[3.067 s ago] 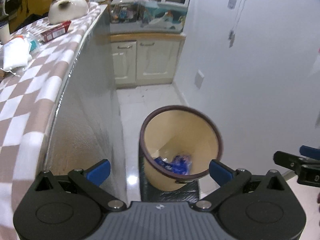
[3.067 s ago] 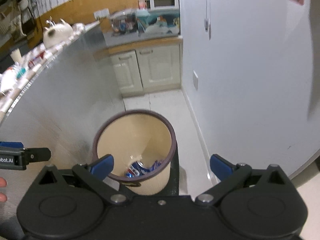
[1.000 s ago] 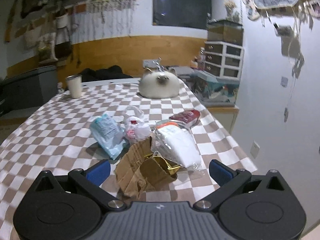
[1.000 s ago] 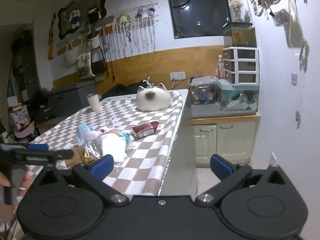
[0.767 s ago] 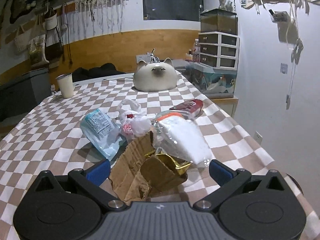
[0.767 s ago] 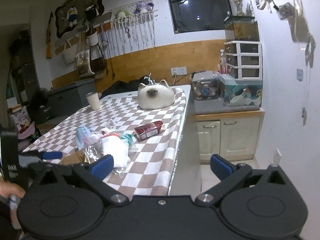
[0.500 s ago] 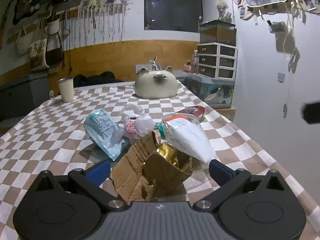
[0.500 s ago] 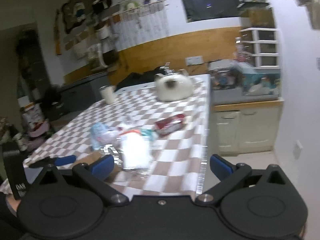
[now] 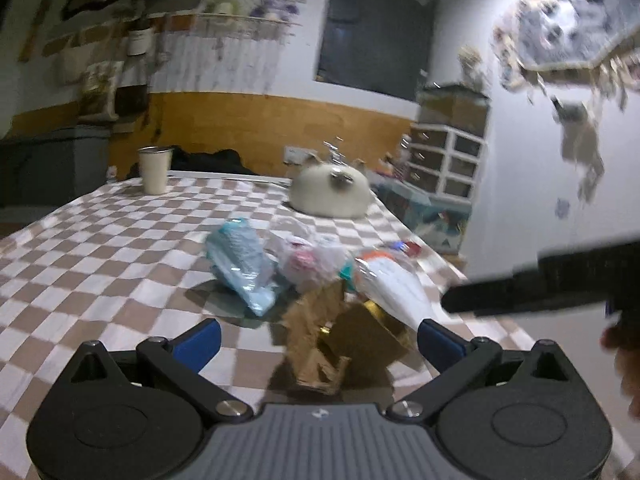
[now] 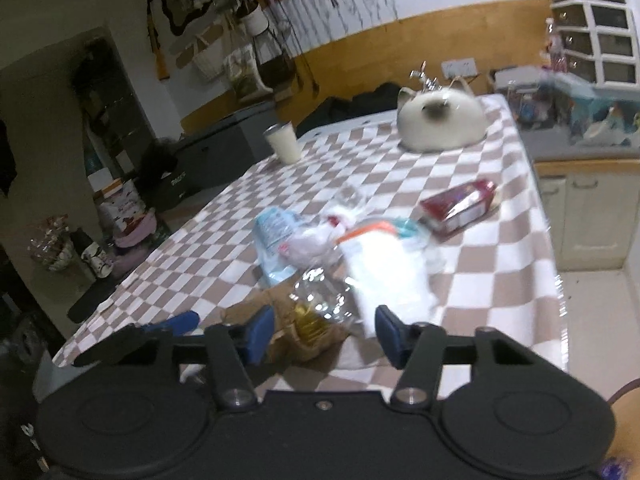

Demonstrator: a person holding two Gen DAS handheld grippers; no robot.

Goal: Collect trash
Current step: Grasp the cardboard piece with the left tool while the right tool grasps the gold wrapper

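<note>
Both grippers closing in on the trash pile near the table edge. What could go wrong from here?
1. The right gripper and left gripper both aim at the torn brown paper bag; they may collide.
2. The clear plastic bag overlaps the paper bag, so a pinch might catch both or drag the pile.
3. The red packet lies near the table's right edge; a nudge could push it off.

Dim room, white walls over wood wainscot [image 9: 248, 128]. Dark window [image 9: 376, 56]. Checkered-cloth table [image 9: 100, 248]. White drawer unit [image 10: 596, 48] at right, cream cabinets [image 10: 588, 216], pale tile floor [image 10: 600, 320]. Hanging decor [image 9: 568, 32] on right wall.
</note>
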